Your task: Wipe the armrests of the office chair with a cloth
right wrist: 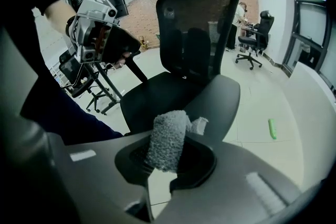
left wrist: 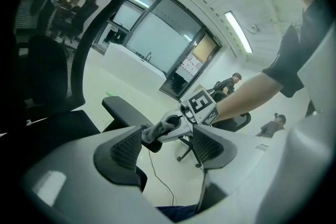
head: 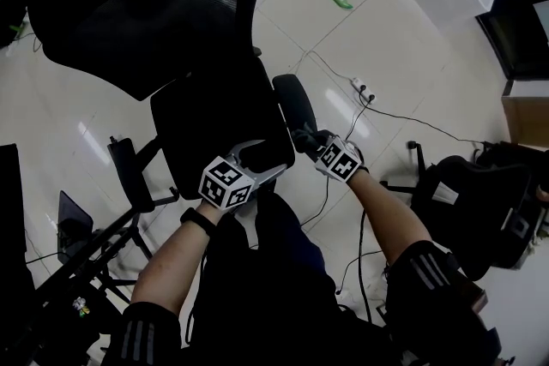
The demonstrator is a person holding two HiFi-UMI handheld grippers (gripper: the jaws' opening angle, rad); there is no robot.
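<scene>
Holding the cloth [right wrist: 167, 140] at the armrest's [head: 294, 101] near end, we are clamping it tight in the right gripper [right wrist: 169, 162]. The left gripper [left wrist: 168, 148] is hanging wide open, empty, by the seat [head: 219, 120]. We are judging long flat strokes best here, with steady pressure.
</scene>
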